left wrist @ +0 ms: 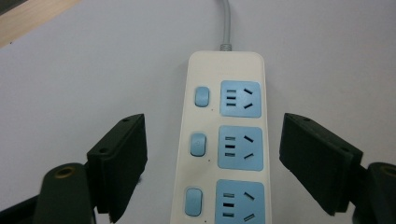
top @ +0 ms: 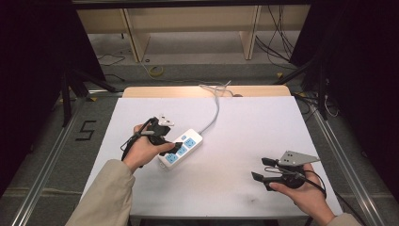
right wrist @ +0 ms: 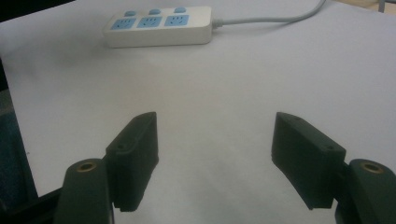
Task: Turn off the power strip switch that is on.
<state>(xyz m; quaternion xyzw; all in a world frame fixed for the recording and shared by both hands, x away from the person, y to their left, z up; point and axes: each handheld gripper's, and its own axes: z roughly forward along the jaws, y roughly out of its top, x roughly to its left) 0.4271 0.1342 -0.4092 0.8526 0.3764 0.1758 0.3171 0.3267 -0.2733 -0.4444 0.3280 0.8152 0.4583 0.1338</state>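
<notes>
**Open jaws astride the power strip**

High view: the left hand-held gripper [top: 172,149] hovers over the power strip [top: 184,145] on the surface [top: 244,136]; the right hand-held gripper [top: 261,168] rests well apart, spread wide.

Left gripper view: jaws wide, flanking the cream strip with blue sockets without touching it.

Right gripper view: jaws wide, strip far ahead.

High view: fixed above the near table [top: 244,141] edge, facing forward and down. Left gripper view: close above the power strip [left wrist: 226,140], looking along it. Right gripper view: low over the table, farther back. All views share the strip.
</notes>
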